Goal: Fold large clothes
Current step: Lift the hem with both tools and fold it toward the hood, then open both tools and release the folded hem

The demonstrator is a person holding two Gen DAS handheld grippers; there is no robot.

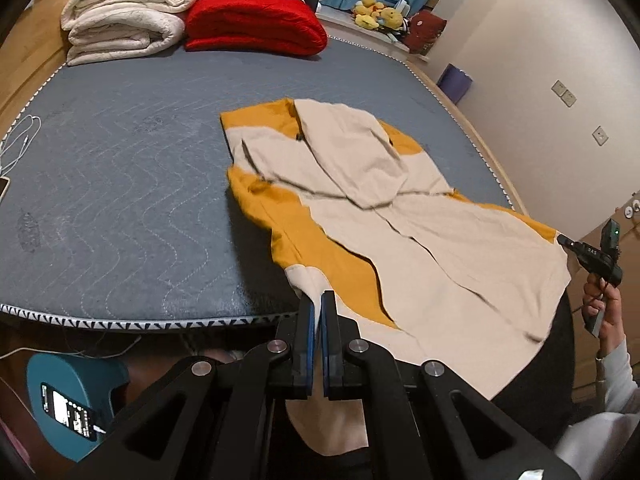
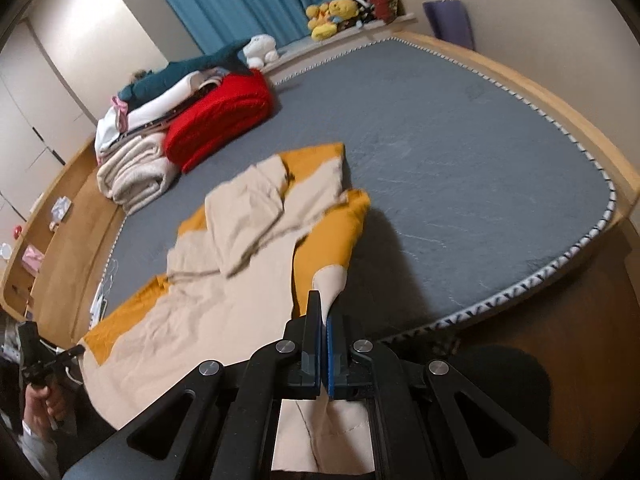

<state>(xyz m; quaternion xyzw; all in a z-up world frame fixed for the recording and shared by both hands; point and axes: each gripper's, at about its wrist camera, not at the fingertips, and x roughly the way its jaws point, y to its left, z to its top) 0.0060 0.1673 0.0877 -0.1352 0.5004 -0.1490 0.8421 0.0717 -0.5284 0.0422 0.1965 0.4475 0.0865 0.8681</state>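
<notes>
Grey quilted mattress [image 1: 120, 184] fills both views, with folded blankets [image 1: 124, 20] stacked at its far end. On it lies the garment [image 1: 360, 200], cream with mustard panels, its near hem lifted off the bed edge toward the person. Left gripper [image 1: 318, 308] is clamped on one hem corner, and right gripper [image 2: 323, 312] pinches the other corner, cloth trailing beneath its jaws. Soft, light and limp, the fabric will likely sag and wrinkle between the grips; holding corners taut seems best.
</notes>
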